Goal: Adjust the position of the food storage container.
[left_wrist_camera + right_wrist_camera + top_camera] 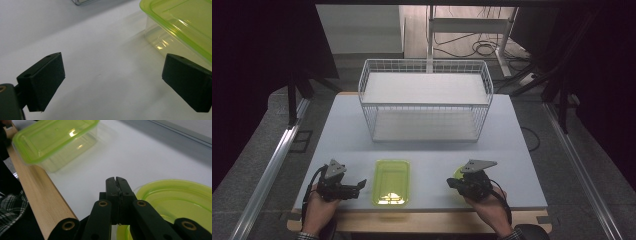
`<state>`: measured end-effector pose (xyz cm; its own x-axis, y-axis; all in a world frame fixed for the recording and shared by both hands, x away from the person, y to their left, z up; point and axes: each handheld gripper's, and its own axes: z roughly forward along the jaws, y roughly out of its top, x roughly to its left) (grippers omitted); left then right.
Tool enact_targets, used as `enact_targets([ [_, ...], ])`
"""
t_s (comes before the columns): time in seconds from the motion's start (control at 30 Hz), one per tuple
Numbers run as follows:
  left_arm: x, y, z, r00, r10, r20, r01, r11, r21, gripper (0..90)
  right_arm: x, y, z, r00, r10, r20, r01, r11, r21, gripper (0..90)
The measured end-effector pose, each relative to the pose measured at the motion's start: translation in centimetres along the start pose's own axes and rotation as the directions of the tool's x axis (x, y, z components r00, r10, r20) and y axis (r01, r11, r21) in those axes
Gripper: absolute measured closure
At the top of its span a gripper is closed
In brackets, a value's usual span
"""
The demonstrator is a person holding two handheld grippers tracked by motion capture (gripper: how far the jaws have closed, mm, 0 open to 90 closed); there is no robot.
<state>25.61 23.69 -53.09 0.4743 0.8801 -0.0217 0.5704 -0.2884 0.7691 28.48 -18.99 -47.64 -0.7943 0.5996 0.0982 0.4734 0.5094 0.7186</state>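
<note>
Bare table (432, 155) between grippers and wire basket (424, 100), green container (391, 182) blocking the near middle

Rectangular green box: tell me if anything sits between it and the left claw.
Nothing visible does. The left claw is open, with only bare white table between it and the rectangular green box, just right of it.

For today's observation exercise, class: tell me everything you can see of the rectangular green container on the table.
The rectangular container looks like clear plastic with a yellow-green lid or rim and rounded corners. It sits flat and upright near the table's front edge, its long side running front to back, and light glints off it. Nothing can be made out inside it. It lies between the left gripper, whose jaws stand open close beside it, and the right gripper, farther off. Neither touches it.
</note>
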Motion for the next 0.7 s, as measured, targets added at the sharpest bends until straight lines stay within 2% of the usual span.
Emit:
enact_targets([
  [0.1, 0.0, 0.0, 0.0, 1.0, 0.005, 0.001, -0.005, 1.0, 0.006, 4.4, -0.2, -0.1, 0.0, 0.9999, 0.009, -0.011, -0.009, 1.0, 0.0, 88.6],
  [0.27, -0.1, 0.0, 0.0, 1.0, 0.005, 0.003, -0.005, 1.0, 0.007, 4.4, -0.7, -0.3, -0.4, 0.9999, 0.014, 0.006, -0.014, 1.0, 0.002, 88.6],
  [0.53, -0.2, 0.0, 0.1, 1.0, 0.003, 0.009, -0.003, 1.0, 0.009, 4.4, -2.5, -1.0, -1.7, 0.9975, 0.049, 0.052, -0.048, 0.999, -0.006, 88.6],
  [0.7, -0.3, 0.1, 0.1, 0.9999, 0.006, 0.01, -0.006, 0.9999, 0.011, 4.5, -4.2, -1.7, -2.8, 0.9933, 0.08, 0.083, -0.079, 0.997, -0.017, 88.5],
])
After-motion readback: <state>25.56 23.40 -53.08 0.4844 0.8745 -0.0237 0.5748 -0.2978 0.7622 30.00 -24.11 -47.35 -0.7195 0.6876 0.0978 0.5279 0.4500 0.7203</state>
